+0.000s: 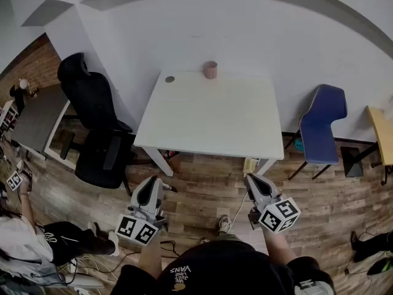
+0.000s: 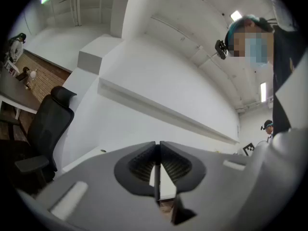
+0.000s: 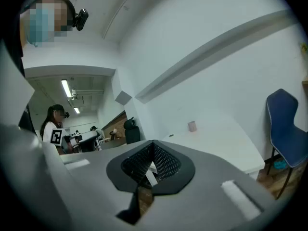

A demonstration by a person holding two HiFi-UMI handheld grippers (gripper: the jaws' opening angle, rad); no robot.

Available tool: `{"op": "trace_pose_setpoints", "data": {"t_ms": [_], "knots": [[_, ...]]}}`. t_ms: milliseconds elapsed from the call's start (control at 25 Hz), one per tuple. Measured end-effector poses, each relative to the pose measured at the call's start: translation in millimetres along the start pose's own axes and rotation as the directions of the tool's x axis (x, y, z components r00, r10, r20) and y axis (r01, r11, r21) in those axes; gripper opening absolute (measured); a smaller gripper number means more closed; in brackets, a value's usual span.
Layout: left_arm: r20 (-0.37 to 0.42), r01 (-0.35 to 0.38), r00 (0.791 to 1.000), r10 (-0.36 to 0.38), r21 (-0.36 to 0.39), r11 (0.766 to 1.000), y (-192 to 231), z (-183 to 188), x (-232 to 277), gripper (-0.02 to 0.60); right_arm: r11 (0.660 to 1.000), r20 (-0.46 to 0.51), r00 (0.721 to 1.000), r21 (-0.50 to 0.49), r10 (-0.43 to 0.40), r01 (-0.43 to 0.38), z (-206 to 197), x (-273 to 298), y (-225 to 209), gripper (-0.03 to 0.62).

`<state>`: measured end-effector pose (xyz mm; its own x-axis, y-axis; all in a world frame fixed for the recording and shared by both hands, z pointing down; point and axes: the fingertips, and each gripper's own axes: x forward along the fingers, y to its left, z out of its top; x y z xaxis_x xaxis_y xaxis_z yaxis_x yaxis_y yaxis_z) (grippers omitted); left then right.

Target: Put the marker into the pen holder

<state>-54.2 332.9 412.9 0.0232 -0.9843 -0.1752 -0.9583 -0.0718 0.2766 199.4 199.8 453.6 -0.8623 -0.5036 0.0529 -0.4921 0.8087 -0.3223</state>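
Observation:
A pinkish cup-shaped pen holder (image 1: pixel 210 69) stands upright at the far edge of the white table (image 1: pixel 215 121); the right gripper view shows this pen holder (image 3: pixel 192 126) small and far off. No marker shows in any view. My left gripper (image 1: pixel 153 183) and right gripper (image 1: pixel 251 180) hang over the wooden floor just in front of the table's near edge, both pointing toward it. In the left gripper view the left gripper (image 2: pixel 158 147) has its jaws pressed together with nothing between them. The right gripper (image 3: pixel 153 146) is likewise shut and holds nothing.
A small dark round spot (image 1: pixel 169 78) lies on the table left of the holder. A black office chair (image 1: pixel 98 128) stands left of the table and a blue chair (image 1: pixel 322 125) to its right. A person (image 1: pixel 31 226) sits at the lower left. Cables lie on the floor.

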Motion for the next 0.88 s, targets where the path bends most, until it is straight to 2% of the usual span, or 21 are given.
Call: {"op": "trace_pose_setpoints", "data": {"t_ms": [480, 640, 880], "knots": [[-0.011, 0.037, 0.999, -0.036, 0.002, 0.999, 5, 2, -13, 0.078, 0.999, 0.021, 0.999, -0.006, 0.05, -0.05, 1, 10, 32, 0.001], [-0.02, 0.042, 0.999, -0.042, 0.004, 0.999, 8, -4, -2, 0.078, 0.999, 0.014, 0.999, -0.004, 0.042, -0.042, 2, 18, 24, 0.001], [-0.01, 0.02, 1.0, -0.02, 0.008, 1.0, 17, -12, 36, 0.078, 0.998, -0.011, 0.998, -0.007, 0.068, -0.068, 7, 52, -11, 0.002]]}}
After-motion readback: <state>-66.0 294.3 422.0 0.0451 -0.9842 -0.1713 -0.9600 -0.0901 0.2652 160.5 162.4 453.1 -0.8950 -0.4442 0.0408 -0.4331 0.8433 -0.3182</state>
